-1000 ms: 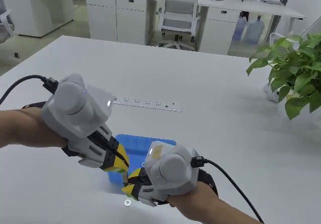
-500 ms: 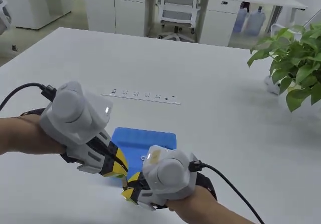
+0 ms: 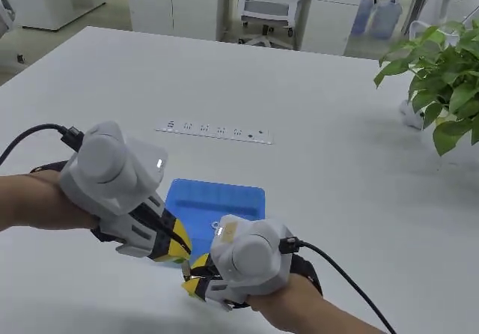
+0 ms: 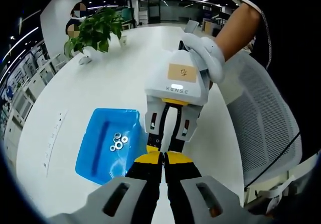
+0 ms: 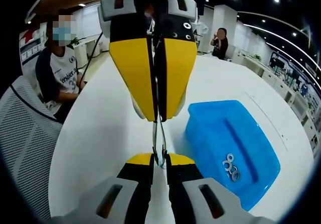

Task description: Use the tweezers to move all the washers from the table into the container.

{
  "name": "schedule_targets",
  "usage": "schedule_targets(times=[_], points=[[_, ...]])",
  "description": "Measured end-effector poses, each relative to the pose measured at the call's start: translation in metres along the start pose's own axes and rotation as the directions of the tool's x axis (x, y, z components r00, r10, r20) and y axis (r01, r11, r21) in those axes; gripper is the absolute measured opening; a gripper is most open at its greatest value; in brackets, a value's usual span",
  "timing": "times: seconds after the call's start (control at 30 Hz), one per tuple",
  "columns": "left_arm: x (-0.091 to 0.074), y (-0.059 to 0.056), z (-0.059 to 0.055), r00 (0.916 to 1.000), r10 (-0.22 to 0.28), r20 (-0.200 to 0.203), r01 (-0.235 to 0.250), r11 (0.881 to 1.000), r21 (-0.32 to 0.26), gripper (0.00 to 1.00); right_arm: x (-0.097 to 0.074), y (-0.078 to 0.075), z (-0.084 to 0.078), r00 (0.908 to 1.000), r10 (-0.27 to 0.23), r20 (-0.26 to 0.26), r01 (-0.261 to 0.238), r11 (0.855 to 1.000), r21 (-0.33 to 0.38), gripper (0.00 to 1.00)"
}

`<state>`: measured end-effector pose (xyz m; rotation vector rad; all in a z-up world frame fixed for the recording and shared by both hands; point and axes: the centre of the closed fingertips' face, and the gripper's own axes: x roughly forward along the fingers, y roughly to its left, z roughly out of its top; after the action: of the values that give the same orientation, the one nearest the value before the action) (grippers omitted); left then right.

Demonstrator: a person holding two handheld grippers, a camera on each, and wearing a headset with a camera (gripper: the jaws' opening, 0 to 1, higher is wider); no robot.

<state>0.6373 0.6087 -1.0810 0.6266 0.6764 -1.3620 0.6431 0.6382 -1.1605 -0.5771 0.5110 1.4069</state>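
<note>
In the head view my left gripper [image 3: 179, 248] and right gripper [image 3: 193, 278] meet tip to tip at the near edge of the blue container [image 3: 217, 195]. Thin metal tweezers [image 5: 158, 133] run from the left gripper's [image 5: 155, 118] shut yellow jaws down between the right gripper's [image 5: 160, 159] jaws, which are shut on their lower end. In the left gripper view, my left gripper [image 4: 164, 156] is shut and faces the right gripper [image 4: 168, 146]. Several washers [image 4: 118, 141] lie inside the container [image 4: 95, 153]. The right gripper view shows these washers [image 5: 230, 166] in the container [image 5: 215, 128].
On the white table [image 3: 337, 162] a flush power strip [image 3: 213, 132] lies beyond the container. A potted plant [image 3: 449, 87] stands at the right edge. A mesh chair [image 4: 266, 128] is near me, and a seated person [image 5: 60, 68] is at the table's end.
The head camera has tilted, shifting the scene. Both grippers stay pressed together at the container's near edge. A washer seen on the table by the right gripper one second ago is out of sight.
</note>
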Motion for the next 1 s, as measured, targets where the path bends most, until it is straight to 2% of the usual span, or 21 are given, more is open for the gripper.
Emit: schedule_targets(times=[0.5, 0.77, 1.0], points=[[0.0004, 0.0057, 0.0007, 0.9998, -0.017, 0.013, 0.017, 0.999, -0.027, 0.05, 0.0004, -0.002, -0.0004, 1.0, 0.0, 0.002, 0.0, 1.0, 0.017, 0.13], [-0.0004, 0.0077, -0.0003, 0.9997, -0.026, -0.003, 0.026, 1.0, -0.007, 0.05, -0.0021, -0.0029, 0.002, 1.0, -0.002, 0.007, 0.002, 1.0, 0.006, 0.13], [-0.0003, 0.0044, -0.0004, 0.9994, -0.033, -0.008, 0.033, 0.999, 0.01, 0.05, -0.0012, -0.0029, 0.0018, 1.0, -0.005, 0.007, 0.005, 1.0, -0.005, 0.12]])
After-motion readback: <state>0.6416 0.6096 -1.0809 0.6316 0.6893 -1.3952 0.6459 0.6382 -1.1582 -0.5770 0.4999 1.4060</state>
